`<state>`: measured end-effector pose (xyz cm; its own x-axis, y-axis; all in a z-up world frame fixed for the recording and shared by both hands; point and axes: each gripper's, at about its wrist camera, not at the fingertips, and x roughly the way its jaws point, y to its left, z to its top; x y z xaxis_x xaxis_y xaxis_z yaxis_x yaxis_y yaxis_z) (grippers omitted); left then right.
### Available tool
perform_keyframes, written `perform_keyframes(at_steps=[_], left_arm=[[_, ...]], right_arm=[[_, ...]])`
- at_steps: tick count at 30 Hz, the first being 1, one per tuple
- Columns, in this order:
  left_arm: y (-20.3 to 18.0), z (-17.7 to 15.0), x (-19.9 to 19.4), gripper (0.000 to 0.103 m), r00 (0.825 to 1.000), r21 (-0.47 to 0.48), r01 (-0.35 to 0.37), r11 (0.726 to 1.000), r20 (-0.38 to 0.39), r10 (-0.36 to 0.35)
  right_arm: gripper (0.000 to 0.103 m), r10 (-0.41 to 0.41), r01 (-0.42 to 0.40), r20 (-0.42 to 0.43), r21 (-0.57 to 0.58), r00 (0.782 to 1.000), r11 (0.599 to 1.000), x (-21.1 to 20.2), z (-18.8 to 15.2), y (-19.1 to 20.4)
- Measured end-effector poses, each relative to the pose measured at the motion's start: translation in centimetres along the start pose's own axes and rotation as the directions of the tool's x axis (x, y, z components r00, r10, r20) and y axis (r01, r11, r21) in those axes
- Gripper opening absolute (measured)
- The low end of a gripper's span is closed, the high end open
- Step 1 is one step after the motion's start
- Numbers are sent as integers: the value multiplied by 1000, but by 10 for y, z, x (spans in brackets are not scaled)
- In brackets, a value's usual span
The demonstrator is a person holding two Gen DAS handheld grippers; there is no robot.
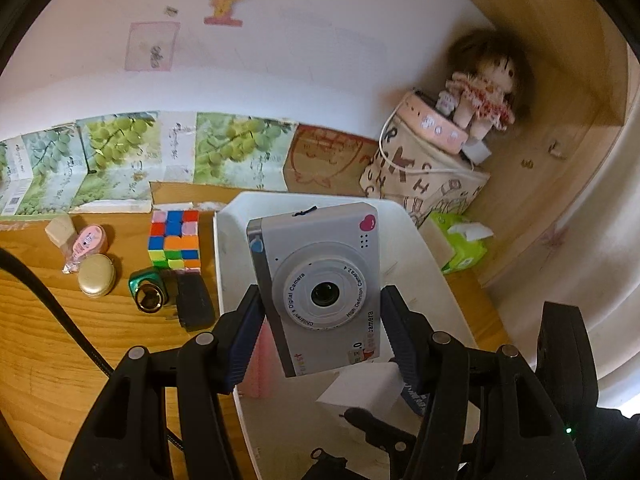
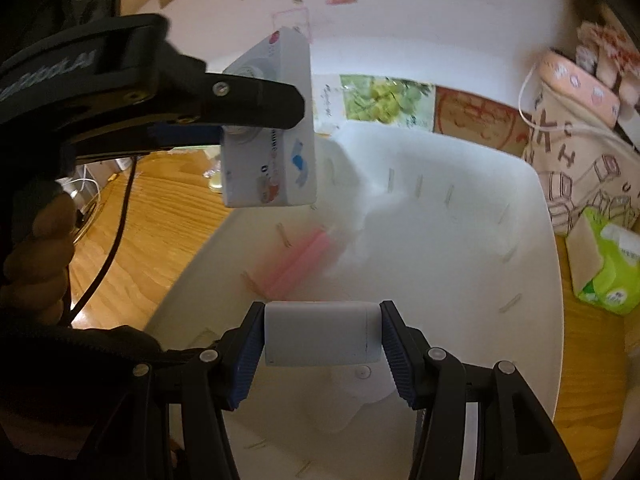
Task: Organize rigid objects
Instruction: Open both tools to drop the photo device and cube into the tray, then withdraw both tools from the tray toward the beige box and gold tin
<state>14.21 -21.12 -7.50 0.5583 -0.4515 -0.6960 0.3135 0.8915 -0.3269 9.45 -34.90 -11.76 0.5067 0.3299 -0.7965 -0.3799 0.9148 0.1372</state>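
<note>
Through the left wrist view, my left gripper (image 1: 322,316) was clenched on a grey children's camera (image 1: 316,280), pads on its two short ends, holding it lens-up above the near end of the white bin (image 1: 224,248). On the wooden table (image 1: 48,340), beside the bin's left wall, lay a puzzle cube (image 1: 175,239), a gold case (image 1: 97,274) and a green padlock (image 1: 147,290). I judged the camera stiff, light and smooth-shelled (the lens ring looked like the fragile part), so gripping the flat ends well clear of the lens suited it.

Through the right wrist view, my right gripper (image 2: 322,334) was clamped on a small white block (image 2: 320,334), likely a charger, hanging over the bin (image 2: 552,280) interior. I read it as rigid, light and a little slippery; its flat side faces were the sound hold. The camera (image 2: 276,128) hung at upper left, over the bin's left rim.
</note>
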Motion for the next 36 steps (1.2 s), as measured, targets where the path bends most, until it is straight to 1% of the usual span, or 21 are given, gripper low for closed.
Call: perform_keyframes(at_steps=[5, 7, 9, 13, 21, 23, 25, 26, 30, 34, 36], left_arm=[[-4, -1, 12, 63, 999, 15, -10, 1000, -49, 10], [-5, -1, 16, 63, 998, 19, -12, 1000, -63, 13], [-6, -1, 18, 63, 997, 23, -18, 1000, -74, 20], [-5, -2, 21, 63, 996, 21, -23, 1000, -87, 25], [-3, -3, 21, 64, 994, 10, -38, 999, -101, 39], [-4, -2, 16, 65, 996, 10, -25, 1000, -83, 26], [-6, -2, 10, 76, 998, 23, -24, 999, -60, 25], [-8, -2, 7, 77, 999, 31, -22, 999, -49, 23], [-10, -1, -1, 78, 999, 41, -24, 999, -27, 25], [-11, -2, -13, 78, 1000, 46, -26, 999, 11, 25], [-12, -3, -19, 78, 999, 50, -26, 998, 27, 25]], right_arm=[[57, 1, -1, -36, 21, 999, 1000, 10, -1, -7], [57, 20, -20, -14, 30, 1000, 999, 9, 0, -9], [57, 7, -7, -2, 29, 1000, 1000, 7, 1, -9], [57, 12, -12, -1, 44, 1000, 999, 6, 0, -11], [57, -13, 12, 10, 50, 1000, 999, -1, 0, -12], [57, -19, 18, 13, 51, 1000, 999, -3, -1, -12], [57, -23, 22, 18, 50, 1000, 999, -5, -1, -12], [57, -26, 25, 20, 48, 999, 999, -6, -1, -12], [57, -36, 35, 37, 40, 999, 999, -12, -2, -8], [58, -52, 50, 54, 40, 997, 998, -20, -5, -4], [61, -63, 61, 64, 46, 996, 997, -24, -7, -2]])
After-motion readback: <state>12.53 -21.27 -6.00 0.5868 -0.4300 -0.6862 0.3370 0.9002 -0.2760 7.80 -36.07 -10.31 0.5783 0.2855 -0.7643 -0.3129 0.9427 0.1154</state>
